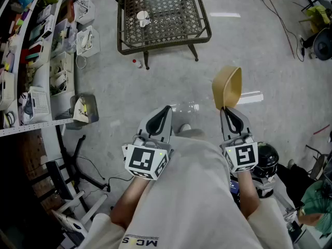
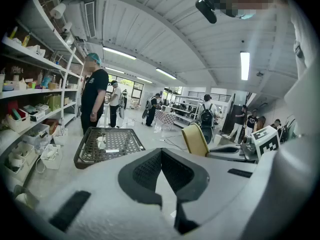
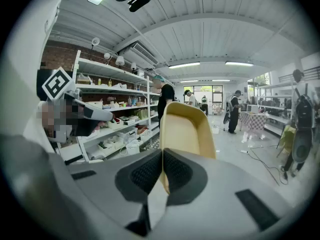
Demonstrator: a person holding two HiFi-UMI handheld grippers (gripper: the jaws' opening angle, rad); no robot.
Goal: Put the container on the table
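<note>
Pinching near edge of container (image 1: pixel 227 87), right hand-held gripper (image 1: pixel 226 110); left hand-held gripper (image 1: pixel 165 108) closed, empty.

A cup (image 1: pixel 142 18) stands on the table (image 1: pixel 161 44), in its left half. Left of the table runs the shelving (image 1: pixel 36 61), with a bin (image 1: pixel 83 109) beside its near end. Just before the table's front left leg lies a small bottle (image 1: pixel 136 63). The container (image 1: pixel 228 86) is well before the table and to its right, its edge between the jaws of the right gripper (image 1: pixel 224 109); the left gripper (image 1: pixel 166 109) is left of it
</note>
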